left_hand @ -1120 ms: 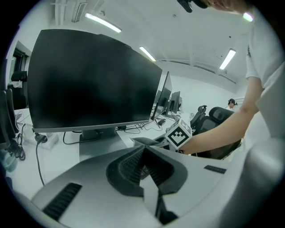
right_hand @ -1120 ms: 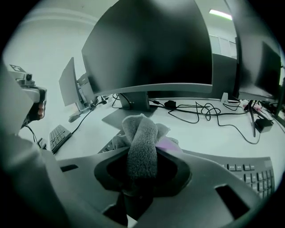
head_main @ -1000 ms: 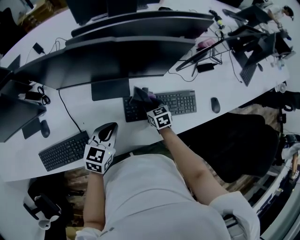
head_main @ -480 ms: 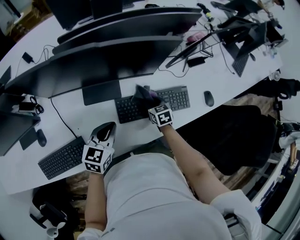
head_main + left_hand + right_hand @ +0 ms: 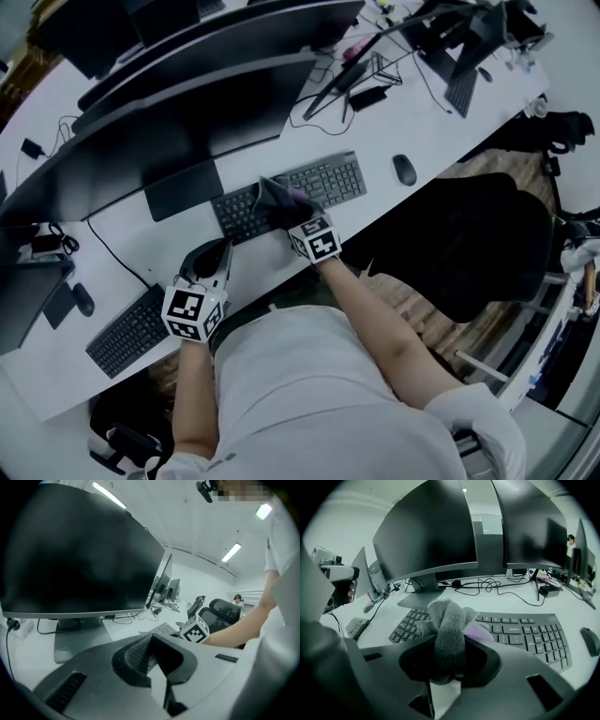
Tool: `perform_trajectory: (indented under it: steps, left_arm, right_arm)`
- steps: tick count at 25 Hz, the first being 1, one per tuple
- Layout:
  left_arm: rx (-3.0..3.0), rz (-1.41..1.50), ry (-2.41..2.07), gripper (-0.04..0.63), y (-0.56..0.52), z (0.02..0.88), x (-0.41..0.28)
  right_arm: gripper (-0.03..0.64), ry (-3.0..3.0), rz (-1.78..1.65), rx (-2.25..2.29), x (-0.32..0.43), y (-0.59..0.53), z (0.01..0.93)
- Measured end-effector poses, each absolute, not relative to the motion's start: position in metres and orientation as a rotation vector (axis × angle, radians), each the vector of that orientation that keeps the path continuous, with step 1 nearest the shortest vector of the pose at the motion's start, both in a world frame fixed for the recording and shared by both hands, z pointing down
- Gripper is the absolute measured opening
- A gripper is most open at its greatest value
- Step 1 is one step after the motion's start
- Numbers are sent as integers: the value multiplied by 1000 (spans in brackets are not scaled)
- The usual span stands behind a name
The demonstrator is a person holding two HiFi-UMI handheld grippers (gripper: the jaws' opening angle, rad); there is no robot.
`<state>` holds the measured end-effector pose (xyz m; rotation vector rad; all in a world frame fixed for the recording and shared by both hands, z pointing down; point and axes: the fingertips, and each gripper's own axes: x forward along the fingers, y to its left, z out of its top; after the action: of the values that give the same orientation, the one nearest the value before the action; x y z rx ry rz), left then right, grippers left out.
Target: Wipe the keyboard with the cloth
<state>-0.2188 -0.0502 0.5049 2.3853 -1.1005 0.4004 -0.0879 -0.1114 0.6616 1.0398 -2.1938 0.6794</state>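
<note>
At the near edge of the white desk (image 5: 394,131), the left gripper (image 5: 214,261) hovers with jaws together, holding nothing. To its right, the right gripper (image 5: 284,208) is clamped on a bunched grey cloth (image 5: 275,195) over the left half of the keyboard (image 5: 330,181). Dark monitors (image 5: 187,117) stand beyond.

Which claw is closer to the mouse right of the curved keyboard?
Right. The right claw, gripping the cloth, is over the keyboard, just left of the mouse; the left claw is farther left, near the desk edge.
</note>
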Motion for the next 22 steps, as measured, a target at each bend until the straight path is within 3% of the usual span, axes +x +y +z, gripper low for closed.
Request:
perform_trajectory:
  steps: [22]
  left_arm:
    - [2441,463,-956,2,-47,506,-166]
  right_arm:
    - [120,-2198,675,992,-65,-62,673]
